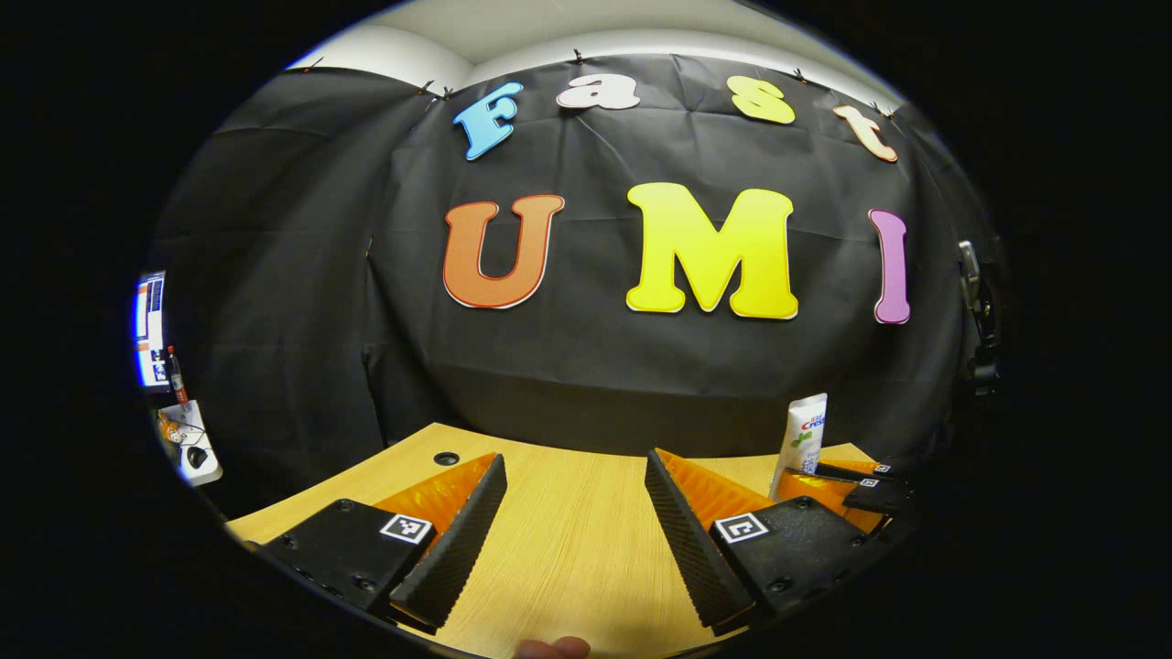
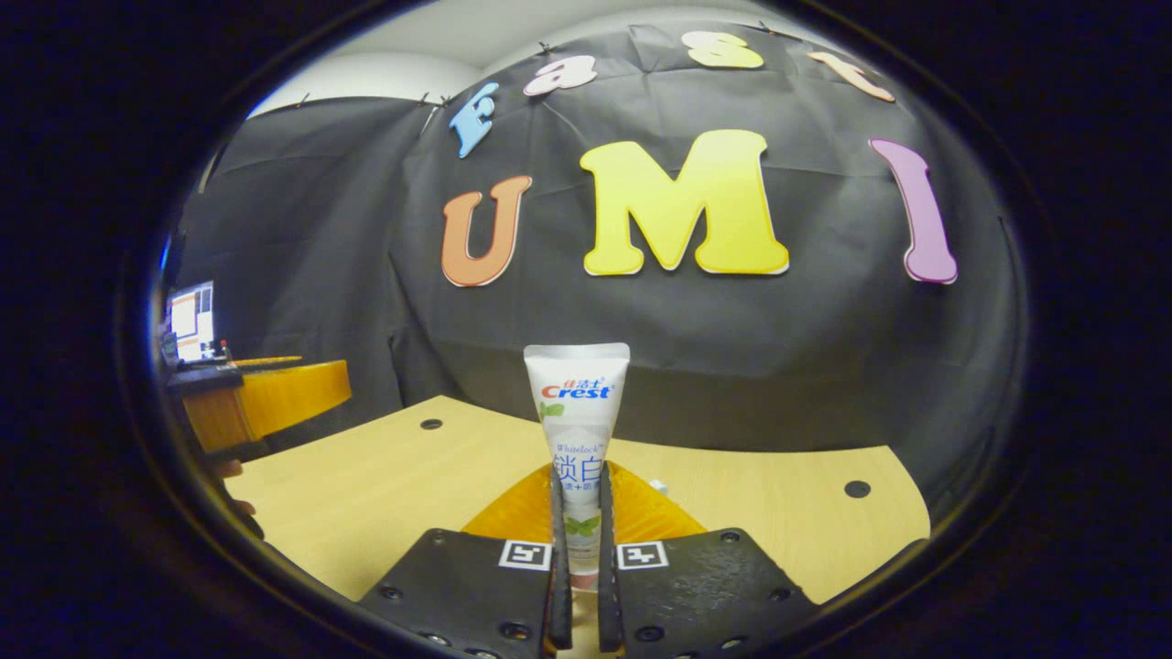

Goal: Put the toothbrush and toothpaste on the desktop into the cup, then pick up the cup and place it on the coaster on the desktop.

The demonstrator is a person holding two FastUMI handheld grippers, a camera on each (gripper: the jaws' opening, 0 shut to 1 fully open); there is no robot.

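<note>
the right gripper (image 2: 580, 549) clamps a crest toothpaste tube (image 2: 577, 412) between both fingers, holding it upright above the wooden desktop (image 2: 385, 476) — crimped end up, lower end hidden between the pads. in the left gripper view, the left gripper (image 1: 568, 513) hangs spread wide with nothing in it over the desk, the same tube (image 1: 800, 439) off to its right. judged from this, the carry to the cup wants a firm, level grip — keep the tube vertical so it drops in cleanly.
</note>
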